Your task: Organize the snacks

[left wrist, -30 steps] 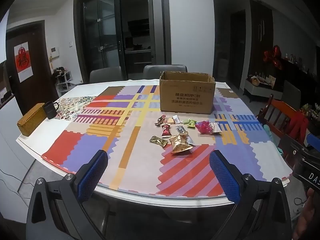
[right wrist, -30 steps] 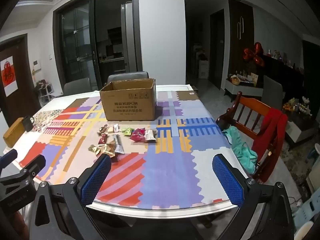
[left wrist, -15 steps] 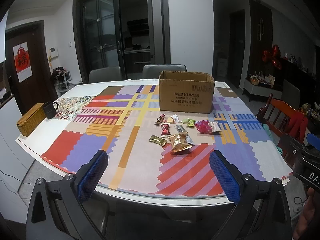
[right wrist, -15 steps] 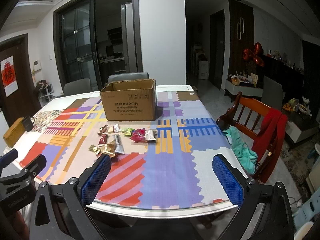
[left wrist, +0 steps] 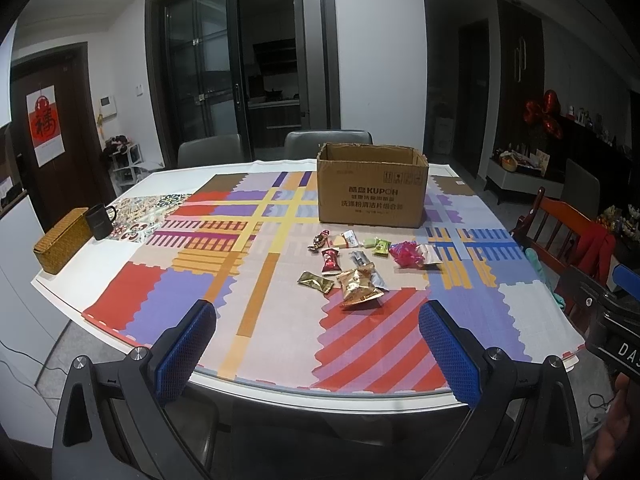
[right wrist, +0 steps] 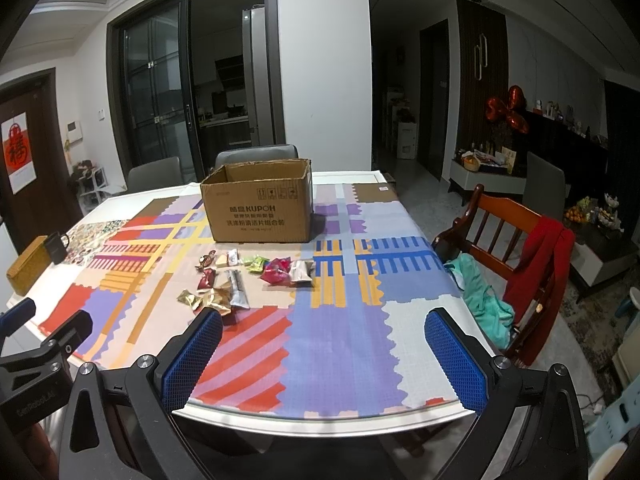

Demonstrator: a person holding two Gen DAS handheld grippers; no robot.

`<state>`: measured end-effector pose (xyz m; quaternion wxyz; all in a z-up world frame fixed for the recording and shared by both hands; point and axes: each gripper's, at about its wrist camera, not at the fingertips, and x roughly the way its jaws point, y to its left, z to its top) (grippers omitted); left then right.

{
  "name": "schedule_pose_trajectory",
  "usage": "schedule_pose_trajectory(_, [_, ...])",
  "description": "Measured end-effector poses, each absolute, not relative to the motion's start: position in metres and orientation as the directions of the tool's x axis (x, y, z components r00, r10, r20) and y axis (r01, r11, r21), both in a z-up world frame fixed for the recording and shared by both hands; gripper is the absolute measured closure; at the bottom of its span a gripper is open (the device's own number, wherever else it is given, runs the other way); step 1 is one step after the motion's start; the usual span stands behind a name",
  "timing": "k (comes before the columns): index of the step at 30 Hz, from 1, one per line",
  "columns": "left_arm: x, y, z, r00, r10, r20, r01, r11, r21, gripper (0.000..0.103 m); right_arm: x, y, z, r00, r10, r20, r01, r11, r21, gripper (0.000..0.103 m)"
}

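Note:
Several small wrapped snacks lie scattered mid-table: a gold packet [left wrist: 358, 289], a red one [left wrist: 330, 260], a pink one [left wrist: 406, 254] and green ones [left wrist: 378, 245]. They also show in the right wrist view [right wrist: 240, 276]. Behind them stands an open cardboard box [left wrist: 372, 190], also in the right wrist view [right wrist: 260, 206]. My left gripper [left wrist: 318, 350] is open and empty, held over the table's near edge. My right gripper [right wrist: 324, 354] is open and empty, near the same edge, further right.
A colourful patterned cloth [left wrist: 248, 264] covers the table. A woven basket [left wrist: 62, 238] and a dark mug [left wrist: 98, 220] stand at the far left. A wooden chair [right wrist: 516, 248] draped with red and teal cloth stands at the right. Grey chairs [left wrist: 328, 144] stand behind the table.
Both views have barely shifted. Both grippers stay open and nothing on the table has moved.

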<state>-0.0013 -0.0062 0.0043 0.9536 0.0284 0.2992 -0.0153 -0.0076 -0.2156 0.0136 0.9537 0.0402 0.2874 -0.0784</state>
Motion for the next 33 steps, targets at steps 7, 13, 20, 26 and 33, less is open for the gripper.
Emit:
schedule_pose_trajectory(7, [-0.0041, -0.0045, 0.0055, 0.824, -0.014, -0.567, 0.050, 0.998, 0.048, 0.000, -0.0081, -0.2153, 0.0141, 0.823, -0.127, -0.553, 0.173, 0.985, 0.031, 0.000])
schedule_pose_trajectory(13, [-0.0045, -0.0037, 0.0057, 0.825, -0.015, -0.565, 0.051, 0.998, 0.047, 0.000, -0.0081, -0.2158, 0.0138, 0.823, -0.127, -0.554, 0.173, 0.984, 0.032, 0.000])
schedule_pose_trajectory(20, [-0.0050, -0.0030, 0.0054, 0.826, -0.013, -0.564, 0.050, 0.998, 0.049, 0.000, -0.0082, -0.2164, 0.0141, 0.823, -0.126, -0.553, 0.172, 0.985, 0.033, 0.000])
schedule_pose_trajectory(26, [-0.0051, -0.0029, 0.0054, 0.825, -0.015, -0.565, 0.051, 0.997, 0.049, 0.000, -0.0085, -0.2166, 0.0140, 0.824, -0.126, -0.553, 0.173, 0.984, 0.033, 0.000])
schedule_pose_trajectory(33, [-0.0041, -0.0022, 0.0050, 0.821, -0.013, -0.570, 0.051, 0.997, 0.050, 0.000, -0.0089, -0.2165, 0.0136, 0.825, -0.127, -0.551, 0.173, 0.984, 0.033, 0.000])
